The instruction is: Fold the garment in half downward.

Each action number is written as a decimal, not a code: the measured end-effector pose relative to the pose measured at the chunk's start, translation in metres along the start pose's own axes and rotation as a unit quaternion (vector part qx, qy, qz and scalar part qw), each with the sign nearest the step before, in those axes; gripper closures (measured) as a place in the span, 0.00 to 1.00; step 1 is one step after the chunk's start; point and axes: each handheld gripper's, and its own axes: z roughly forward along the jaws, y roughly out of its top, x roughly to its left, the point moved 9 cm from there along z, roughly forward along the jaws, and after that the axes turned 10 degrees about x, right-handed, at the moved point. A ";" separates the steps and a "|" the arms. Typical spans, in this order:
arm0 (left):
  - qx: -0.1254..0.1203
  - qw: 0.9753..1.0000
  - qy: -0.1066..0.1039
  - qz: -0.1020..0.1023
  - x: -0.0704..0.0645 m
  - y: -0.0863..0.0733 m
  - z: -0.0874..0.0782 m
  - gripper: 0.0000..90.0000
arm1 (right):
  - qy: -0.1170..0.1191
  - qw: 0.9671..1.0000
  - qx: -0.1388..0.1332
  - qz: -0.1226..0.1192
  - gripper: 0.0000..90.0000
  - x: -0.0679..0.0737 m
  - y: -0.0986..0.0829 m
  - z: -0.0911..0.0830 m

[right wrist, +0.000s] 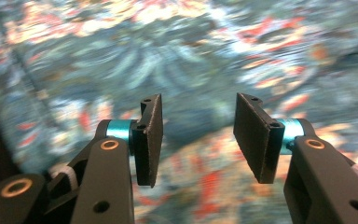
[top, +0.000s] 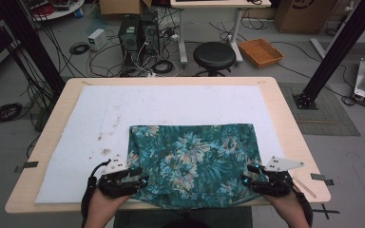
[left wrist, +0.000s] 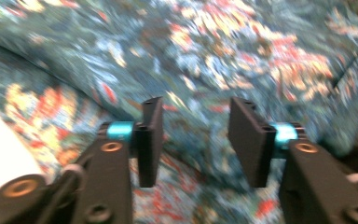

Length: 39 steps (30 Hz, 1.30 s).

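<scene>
- Two grippers are mine here: the left gripper (top: 140, 180) sits at the lower left of the high view, the right gripper (top: 248, 179) at the lower right, each at one side edge of the floral cloth (top: 195, 156).
- My jaws stand released on both sides; in each gripper view the black plates are parted with only blurred fabric behind the gap, nothing pinched.
- The cloth is teal with pale and orange flowers, soft and lightly creased, folded to a rough rectangle; it lies in the lower middle of the frame and its near edge droops over the table's front.
- Under it spreads a white padded sheet (top: 123, 109), stained with dark specks at its left part, on a light wooden table (top: 290, 128).
- Beyond the table, a grey floor carries tangled cables, a black round stool (top: 214, 55) and computer towers (top: 138, 33).
- An orange woven tray (top: 261, 51) sits at the upper right; I cannot tell its contents.
</scene>
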 end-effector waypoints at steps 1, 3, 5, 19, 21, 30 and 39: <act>-0.005 1.000 0.007 -0.006 0.003 0.002 0.000 0.58 | -0.007 1.000 -0.001 0.001 0.58 -0.005 0.001 -0.001; -0.007 1.000 0.015 -0.008 0.006 0.004 0.000 0.56 | -0.030 0.999 0.003 0.014 0.57 -0.021 0.004 -0.002; -0.011 1.000 0.021 -0.010 0.009 0.004 -0.001 0.53 | -0.042 0.999 0.002 0.023 0.56 -0.033 0.007 -0.002; -0.035 0.997 0.060 -0.033 0.074 0.061 0.009 0.45 | -0.077 0.992 0.012 0.104 0.55 -0.136 0.058 0.024; -0.029 0.996 0.075 -0.038 0.091 0.071 0.017 0.43 | -0.071 0.990 0.011 0.119 0.55 -0.149 0.069 0.030; 0.007 0.986 0.144 -0.084 0.151 0.091 0.049 0.42 | -0.065 0.986 0.087 0.123 0.73 -0.172 0.070 0.073; 0.030 0.985 0.152 -0.071 0.151 0.083 0.069 0.74 | -0.045 0.989 0.062 0.129 0.99 -0.174 0.064 0.069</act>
